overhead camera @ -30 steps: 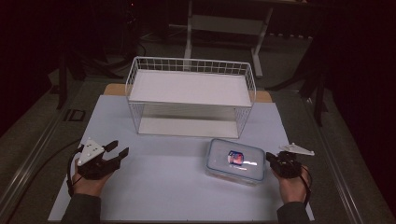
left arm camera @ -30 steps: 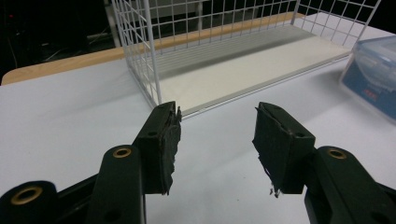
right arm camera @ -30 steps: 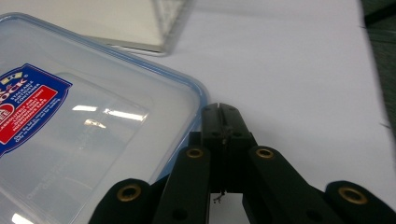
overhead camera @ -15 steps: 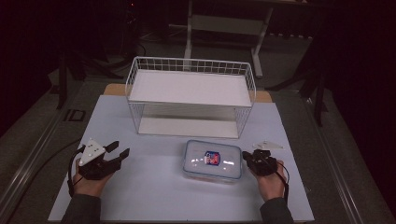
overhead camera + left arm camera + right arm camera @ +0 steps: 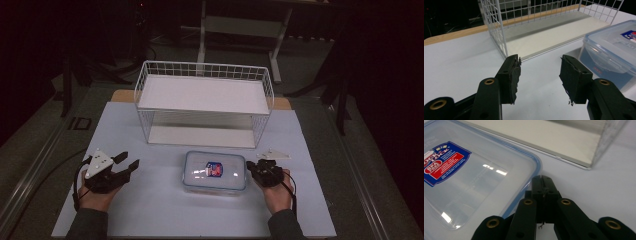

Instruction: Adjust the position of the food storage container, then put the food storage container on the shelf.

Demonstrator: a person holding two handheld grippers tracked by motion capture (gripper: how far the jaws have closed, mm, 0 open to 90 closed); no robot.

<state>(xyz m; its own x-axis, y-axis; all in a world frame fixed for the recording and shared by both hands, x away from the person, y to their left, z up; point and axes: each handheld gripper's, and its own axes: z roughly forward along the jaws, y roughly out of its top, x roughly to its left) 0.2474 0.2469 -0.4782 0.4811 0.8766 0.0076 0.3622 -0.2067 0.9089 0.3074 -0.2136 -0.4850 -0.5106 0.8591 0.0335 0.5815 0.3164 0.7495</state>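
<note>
Table (image 5: pixel 165 210): pale sheet covering the top, wooden edge showing at the back behind the rack; dark floor and a metal frame lying beyond.
Wire rack (image 5: pixel 204 102): white, 2 levels, standing at back-centre of the sheet; solid white shelf up top w/ a wire rim, lower board underneath. Open front facing the person. In the left gripper view its corner post (image 5: pixel 496 27) is rising just ahead of the jaws.
Container (image 5: pixel 214 171): clear plastic box w/ blue-edged lid on, red/blue label on the lid; sitting flat on the sheet, centre, just in front of the rack, between the 2 grippers. Nothing lying between it and the rack's lower opening.
Left gripper (image 5: pixel 125 168): resting at the left of the sheet in the person's left hand (image 5: pixel 95 192), well apart from the container. Jaws spread wide, nothing between them; pads (image 5: pixel 514 75) looking worn and frayed.
Right gripper (image 5: pixel 256 168): in the right hand (image 5: pixel 276 192), just beside the container's right edge. In the right gripper view the jaws are pressed together w/ nothing in them, tip (image 5: pixel 543 185) sitting right at the lid's blue rim (image 5: pixel 534 165); touching or not, can't tell.
Cables: one trailing off each gripper toward the person.
</note>
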